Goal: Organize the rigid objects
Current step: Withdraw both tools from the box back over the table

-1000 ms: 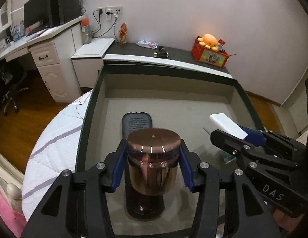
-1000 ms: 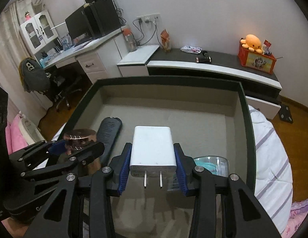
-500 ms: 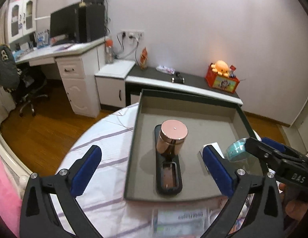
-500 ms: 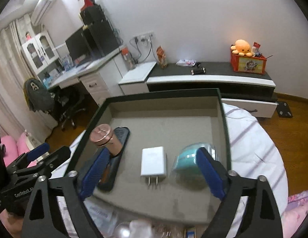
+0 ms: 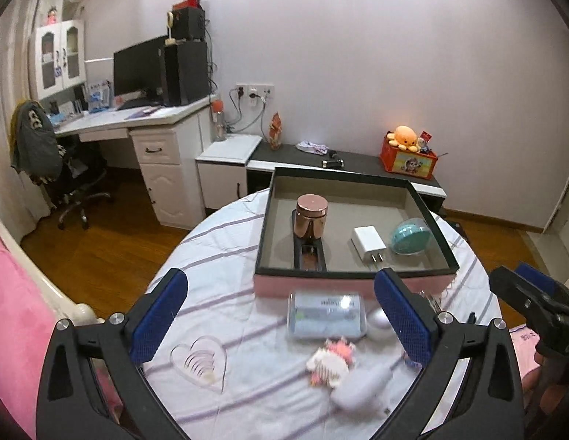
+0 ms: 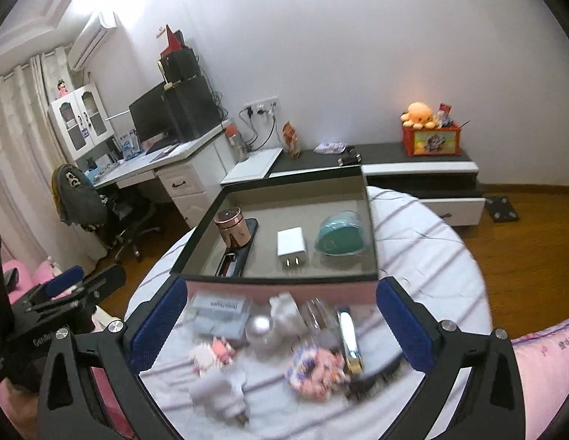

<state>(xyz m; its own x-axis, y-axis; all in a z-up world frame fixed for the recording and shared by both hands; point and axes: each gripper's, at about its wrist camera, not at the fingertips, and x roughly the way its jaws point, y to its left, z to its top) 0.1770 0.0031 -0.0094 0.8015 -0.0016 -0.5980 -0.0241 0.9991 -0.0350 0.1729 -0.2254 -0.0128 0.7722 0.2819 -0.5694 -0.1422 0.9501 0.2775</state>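
We hold two grippers above a round table (image 5: pixel 225 267) covered in a white cloth with faint purple stripes. Our left gripper (image 5: pixel 280 315) has its blue-padded fingers (image 5: pixel 157 315) spread wide and grasps nothing. Our right gripper (image 6: pixel 280 321) is likewise spread wide and empty.

At the far edge of the table sits a shallow box (image 5: pixel 357 275) with dark walls, a grey floor and a pink outer side. Inside, near its left wall, a copper-coloured jar (image 5: pixel 311 220) stands upright on a dark flat remote-like case (image 5: pixel 309 256) that runs front to back. In the middle of the box a white charger plug (image 5: pixel 368 244) lies flat, prongs toward the near wall. Just beside it, toward the right wall, lies a teal round container (image 5: pixel 409 236).

On the cloth just in front of the box's near wall lies a clear rectangular case (image 5: pixel 326 315). Nearer to us sit a pink and white comb-like toy (image 5: pixel 330 361) and a pale handled item (image 5: pixel 361 385), both blurred. In the right wrist view we also see a patterned pink scrunchie (image 6: pixel 313 370) near the table's near edge, with other blurred small things around it.
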